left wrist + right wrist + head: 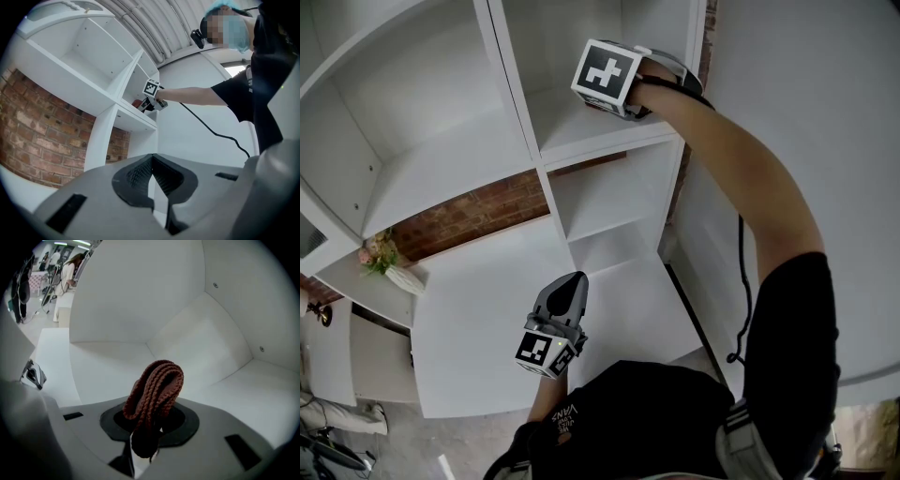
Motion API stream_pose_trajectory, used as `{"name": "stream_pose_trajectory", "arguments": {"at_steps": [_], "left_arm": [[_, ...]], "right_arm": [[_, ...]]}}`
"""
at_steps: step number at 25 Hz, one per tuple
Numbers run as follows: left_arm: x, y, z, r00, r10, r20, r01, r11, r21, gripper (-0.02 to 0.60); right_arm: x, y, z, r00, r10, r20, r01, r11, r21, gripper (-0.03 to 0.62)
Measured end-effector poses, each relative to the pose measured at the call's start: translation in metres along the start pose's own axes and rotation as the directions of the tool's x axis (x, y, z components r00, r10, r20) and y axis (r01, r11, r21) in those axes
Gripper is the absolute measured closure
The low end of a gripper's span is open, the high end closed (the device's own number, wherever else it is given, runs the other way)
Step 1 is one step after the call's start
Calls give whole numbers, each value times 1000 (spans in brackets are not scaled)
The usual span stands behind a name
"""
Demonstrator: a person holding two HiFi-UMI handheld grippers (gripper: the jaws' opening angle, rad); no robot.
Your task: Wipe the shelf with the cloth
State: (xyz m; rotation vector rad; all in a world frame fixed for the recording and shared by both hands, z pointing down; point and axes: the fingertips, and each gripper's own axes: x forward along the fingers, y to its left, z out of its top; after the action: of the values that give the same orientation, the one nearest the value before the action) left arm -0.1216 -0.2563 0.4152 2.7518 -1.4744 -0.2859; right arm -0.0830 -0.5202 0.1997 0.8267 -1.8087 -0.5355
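Grips a folded reddish-brown knitted cloth in the right gripper, jaws pinched on its lower end, with the looped fold standing up above them. Reaches, arm raised and outstretched, into an upper right compartment of the white open-fronted shelf unit, with the cloth just above that compartment's white board; cannot tell whether touching. Shows only bare white panels around the cloth: back wall, side wall, board below.

Holds the left gripper low, well apart from the right one, in front of the unit's lower shelves, jaws brought together at the tips with nothing between them. Trails a thin black cable down from the right arm.

Behind the open-backed compartments, a red brick wall. On a low ledge at far left, a small bunch of flowers.
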Motion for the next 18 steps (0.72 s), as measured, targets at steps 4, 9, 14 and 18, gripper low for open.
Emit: {"name": "stream_pose_trajectory", "arguments": {"at_steps": [4,9,14,18], "left_arm": [[-2,2,0,1000,5,8,-5,1000,-4,575],[-4,0,-1,1000,8,12,-8,1000,-12,575],[-6,-2,-3,1000,13,18,-13,1000,-16,574],[-10,-2,-3,1000,23,14,-23,999,-23,575]], "right_arm": [[0,-11,-24,985,-101,-142,85,990,-113,497],[1,-21,-40,955,-188,-231,133,963,-234,497],[0,-25,-46,932,-253,-261,170,937,-304,497],[-13,-19,-17,981,-185,-65,173,972,-158,497]]}}
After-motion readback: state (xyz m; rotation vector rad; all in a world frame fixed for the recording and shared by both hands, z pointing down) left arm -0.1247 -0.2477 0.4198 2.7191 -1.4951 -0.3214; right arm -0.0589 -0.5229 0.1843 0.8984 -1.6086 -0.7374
